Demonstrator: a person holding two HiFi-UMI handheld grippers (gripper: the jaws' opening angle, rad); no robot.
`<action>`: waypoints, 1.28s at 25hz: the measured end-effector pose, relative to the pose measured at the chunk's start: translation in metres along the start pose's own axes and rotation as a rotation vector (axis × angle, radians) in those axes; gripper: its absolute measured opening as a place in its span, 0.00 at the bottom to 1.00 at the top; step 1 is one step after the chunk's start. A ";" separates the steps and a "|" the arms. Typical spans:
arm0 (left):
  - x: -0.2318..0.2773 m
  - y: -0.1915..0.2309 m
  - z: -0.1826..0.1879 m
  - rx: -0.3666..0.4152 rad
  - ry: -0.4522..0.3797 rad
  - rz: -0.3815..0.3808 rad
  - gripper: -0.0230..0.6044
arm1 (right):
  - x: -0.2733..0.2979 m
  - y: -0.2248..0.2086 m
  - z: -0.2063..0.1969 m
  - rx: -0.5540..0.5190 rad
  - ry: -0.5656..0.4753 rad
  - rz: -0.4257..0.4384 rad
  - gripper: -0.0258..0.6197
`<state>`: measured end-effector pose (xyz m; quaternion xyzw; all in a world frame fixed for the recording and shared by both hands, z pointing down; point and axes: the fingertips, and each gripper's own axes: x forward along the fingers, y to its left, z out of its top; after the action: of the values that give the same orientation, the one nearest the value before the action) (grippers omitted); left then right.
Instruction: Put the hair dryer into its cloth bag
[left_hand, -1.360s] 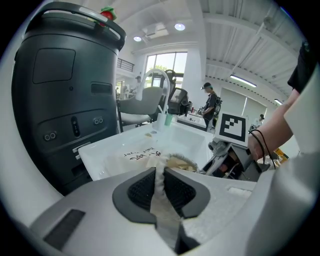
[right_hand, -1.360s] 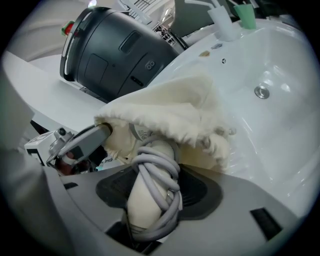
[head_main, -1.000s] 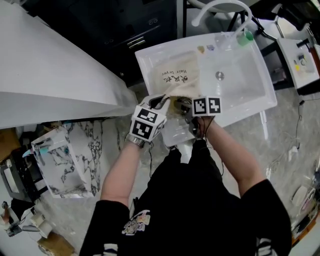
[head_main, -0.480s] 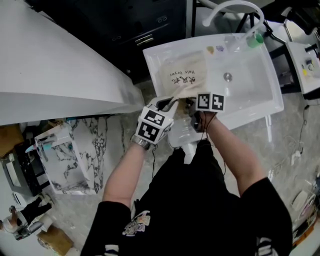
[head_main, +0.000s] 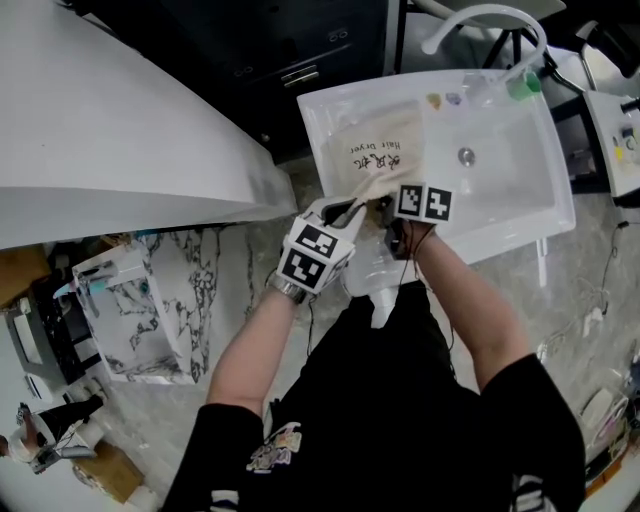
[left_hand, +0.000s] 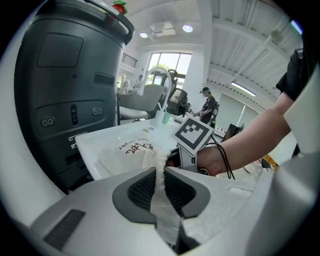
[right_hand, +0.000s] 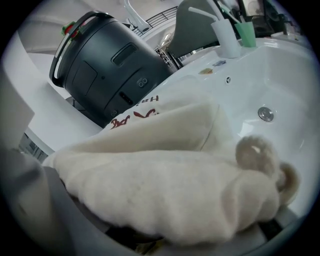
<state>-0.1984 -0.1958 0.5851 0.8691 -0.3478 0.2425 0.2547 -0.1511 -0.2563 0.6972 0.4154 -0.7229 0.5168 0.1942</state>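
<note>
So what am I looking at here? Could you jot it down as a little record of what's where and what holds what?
setting: white sink, faucet at its far edge
bag: lies in the sink, print facing up, near end raised
left gripper: shut on the bag's edge
right gripper: at the bag's raised end, cloth draped over its jaws; open or shut unclear
dryer: probably the white shape just below both grippers, at the sink's near edge
</note>
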 end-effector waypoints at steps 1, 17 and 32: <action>0.000 0.000 0.000 -0.002 -0.002 -0.001 0.10 | 0.001 0.000 -0.001 -0.006 0.001 -0.002 0.41; 0.004 0.003 -0.010 -0.040 -0.001 0.027 0.12 | 0.001 0.004 -0.012 -0.052 0.105 0.047 0.52; -0.015 -0.005 0.006 -0.026 -0.070 0.049 0.18 | -0.065 0.027 -0.020 -0.207 0.052 0.123 0.52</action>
<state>-0.2026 -0.1888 0.5707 0.8649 -0.3810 0.2135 0.2473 -0.1382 -0.2089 0.6432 0.3346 -0.7911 0.4611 0.2227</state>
